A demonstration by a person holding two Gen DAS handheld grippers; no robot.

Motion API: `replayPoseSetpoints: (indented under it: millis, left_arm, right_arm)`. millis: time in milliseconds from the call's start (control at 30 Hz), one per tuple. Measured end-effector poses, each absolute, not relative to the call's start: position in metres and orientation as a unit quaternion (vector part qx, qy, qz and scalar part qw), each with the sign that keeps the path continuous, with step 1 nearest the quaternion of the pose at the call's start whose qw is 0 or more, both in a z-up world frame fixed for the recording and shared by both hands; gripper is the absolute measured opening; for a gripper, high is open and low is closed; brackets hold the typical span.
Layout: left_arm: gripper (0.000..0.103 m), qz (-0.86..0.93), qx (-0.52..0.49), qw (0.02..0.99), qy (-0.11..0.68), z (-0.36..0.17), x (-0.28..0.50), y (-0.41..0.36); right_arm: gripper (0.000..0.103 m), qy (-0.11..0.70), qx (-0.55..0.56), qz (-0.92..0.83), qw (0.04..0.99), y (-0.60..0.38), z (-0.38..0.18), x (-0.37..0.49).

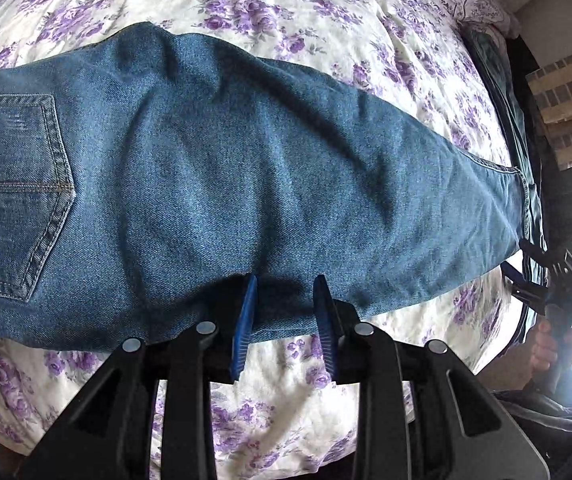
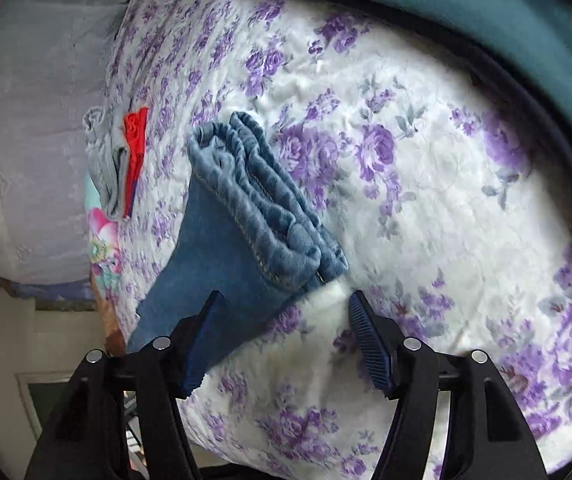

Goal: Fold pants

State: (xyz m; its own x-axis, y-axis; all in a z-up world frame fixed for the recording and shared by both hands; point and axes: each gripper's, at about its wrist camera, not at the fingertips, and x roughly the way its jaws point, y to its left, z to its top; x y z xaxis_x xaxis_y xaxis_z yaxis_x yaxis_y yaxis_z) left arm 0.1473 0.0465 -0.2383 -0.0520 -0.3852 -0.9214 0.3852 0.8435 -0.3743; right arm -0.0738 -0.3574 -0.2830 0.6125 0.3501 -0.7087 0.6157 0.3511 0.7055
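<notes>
My left gripper (image 1: pixel 285 280) is parted over the near edge of the jeans (image 1: pixel 226 168), pads not pressing them; they lie folded lengthwise across the floral quilt (image 1: pixel 286 12). My right gripper (image 2: pixel 282 300) is released by their cuffs, grasping nothing

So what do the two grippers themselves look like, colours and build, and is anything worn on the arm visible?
Both are alike: the left gripper and the right gripper each have two black angular plastic arms with round silver pivot pins, ending in blue ribbed finger pads. No cables or markings show. In the left wrist view, a hand grips a handle, with a dark sleeve below it.
</notes>
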Motion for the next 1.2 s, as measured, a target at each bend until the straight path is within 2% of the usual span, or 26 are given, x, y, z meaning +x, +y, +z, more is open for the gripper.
replayPoseSetpoints:
  millis: [100, 133, 167, 233, 267, 467, 633, 800, 867, 1000, 1200]
  left_arm:
    - [0.028, -0.279, -0.001, 0.688, 0.670, -0.240, 0.148, 0.047]
    - [0.028, -0.278, 0.001, 0.688, 0.670, -0.240, 0.148, 0.047]
    - [0.028, -0.277, 0.004, 0.689, 0.670, -0.240, 0.148, 0.045]
    - [0.028, -0.276, 0.011, 0.691, 0.668, -0.241, 0.147, 0.044]
    - [0.028, -0.275, 0.012, 0.691, 0.669, -0.241, 0.148, 0.043]
    - [0.027, -0.288, 0.028, 0.699, 0.654, -0.209, 0.140, 0.023]
    - [0.027, -0.366, 0.025, 0.686, 0.629, -0.174, 0.136, -0.045]
    - [0.027, -0.383, 0.056, 0.679, 0.624, -0.194, 0.137, -0.116]
    - [0.019, -0.379, 0.058, 0.670, 0.635, -0.211, 0.138, -0.135]
    - [0.018, -0.361, 0.095, 0.674, 0.638, -0.239, 0.133, -0.152]
    - [0.018, -0.359, 0.137, 0.685, 0.619, -0.234, 0.118, -0.159]
  right_arm:
    - [0.066, 0.397, 0.584, -0.094, 0.702, -0.369, -0.286, -0.069]
    - [0.059, 0.390, 0.584, -0.093, 0.706, -0.372, -0.285, -0.064]
    - [0.040, 0.389, 0.577, -0.097, 0.711, -0.374, -0.283, -0.062]
    - [0.028, 0.396, 0.570, -0.096, 0.714, -0.374, -0.283, -0.058]
    - [0.026, 0.397, 0.566, -0.098, 0.716, -0.374, -0.280, -0.059]
    - [0.024, 0.434, 0.475, -0.126, 0.755, -0.360, -0.243, -0.049]
    - [0.024, 0.447, 0.428, -0.127, 0.775, -0.349, -0.221, -0.042]
    - [0.024, 0.449, 0.422, -0.123, 0.778, -0.346, -0.215, -0.047]
    - [0.024, 0.448, 0.425, -0.121, 0.777, -0.345, -0.214, -0.049]
    - [0.024, 0.453, 0.413, -0.117, 0.781, -0.336, -0.210, -0.045]
    - [0.024, 0.454, 0.400, -0.126, 0.786, -0.329, -0.200, -0.037]
